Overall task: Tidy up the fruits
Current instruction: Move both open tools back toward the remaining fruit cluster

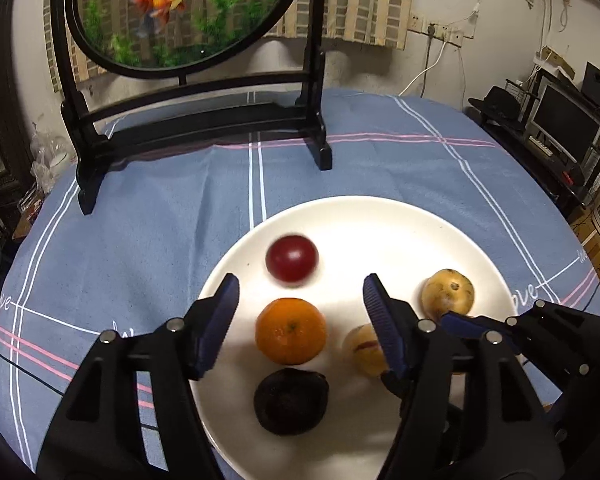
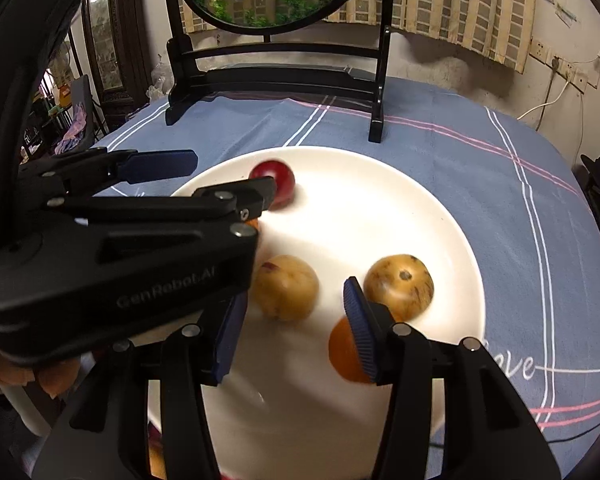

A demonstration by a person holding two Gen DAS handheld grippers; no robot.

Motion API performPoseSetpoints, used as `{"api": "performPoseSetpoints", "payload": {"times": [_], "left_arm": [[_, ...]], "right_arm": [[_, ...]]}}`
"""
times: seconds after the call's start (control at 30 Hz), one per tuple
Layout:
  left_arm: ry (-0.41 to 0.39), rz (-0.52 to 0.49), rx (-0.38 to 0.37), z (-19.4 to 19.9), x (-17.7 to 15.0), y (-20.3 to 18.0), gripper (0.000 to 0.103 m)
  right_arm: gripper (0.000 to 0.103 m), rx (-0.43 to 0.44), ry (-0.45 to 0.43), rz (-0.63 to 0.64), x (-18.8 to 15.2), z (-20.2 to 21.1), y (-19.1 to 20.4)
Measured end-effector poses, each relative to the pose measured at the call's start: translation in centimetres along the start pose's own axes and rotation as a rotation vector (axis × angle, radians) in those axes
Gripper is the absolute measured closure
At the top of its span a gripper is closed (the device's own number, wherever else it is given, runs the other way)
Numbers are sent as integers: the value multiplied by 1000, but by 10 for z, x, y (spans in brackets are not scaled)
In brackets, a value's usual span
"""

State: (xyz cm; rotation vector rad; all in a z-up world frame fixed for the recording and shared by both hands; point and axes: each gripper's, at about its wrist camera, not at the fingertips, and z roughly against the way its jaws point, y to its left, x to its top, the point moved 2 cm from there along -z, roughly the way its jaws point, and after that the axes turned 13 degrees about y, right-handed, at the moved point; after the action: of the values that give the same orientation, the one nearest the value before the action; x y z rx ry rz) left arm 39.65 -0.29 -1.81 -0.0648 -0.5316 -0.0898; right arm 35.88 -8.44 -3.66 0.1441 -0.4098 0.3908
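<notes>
Both tongs — left tongs [image 1: 300, 292], right tongs [image 2: 296, 300] — are seen part-open, nothing gripped. Fruits are best left settled mid-plate [image 1: 400, 224] — red plum [image 1: 292, 258] blurred.

Both wrist views look steeply down, close, sharing the white plate [image 1: 440, 224].

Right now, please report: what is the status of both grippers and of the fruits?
Left gripper open, holding nothing. Right gripper open, empty. Fruits on white plate: red fruit blurred, orange between left fingers, untouched. Nothing blocking.
</notes>
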Motion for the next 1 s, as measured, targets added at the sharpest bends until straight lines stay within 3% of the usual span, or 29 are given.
{"api": "performPoseSetpoints", "payload": {"times": [0.3, 0.47, 0.6, 0.83, 1.0], "left_arm": [[-31, -53, 16, 38, -31, -13, 25], [-84, -84, 20, 80, -64, -20, 14], [-101, -65, -21, 102, -96, -19, 12], [-87, -35, -42, 119, -157, -16, 10], [-91, -56, -23, 119, -182, -13, 9]], "right_arm": [[50, 36, -55, -39, -37, 47, -9], [39, 58, -122, -143, -78, 82, -25], [39, 15, -167, -197, -122, 103, -30], [39, 54, -158, -278, -176, 111, -30], [39, 89, -148, -316, -203, 112, -26]]}}
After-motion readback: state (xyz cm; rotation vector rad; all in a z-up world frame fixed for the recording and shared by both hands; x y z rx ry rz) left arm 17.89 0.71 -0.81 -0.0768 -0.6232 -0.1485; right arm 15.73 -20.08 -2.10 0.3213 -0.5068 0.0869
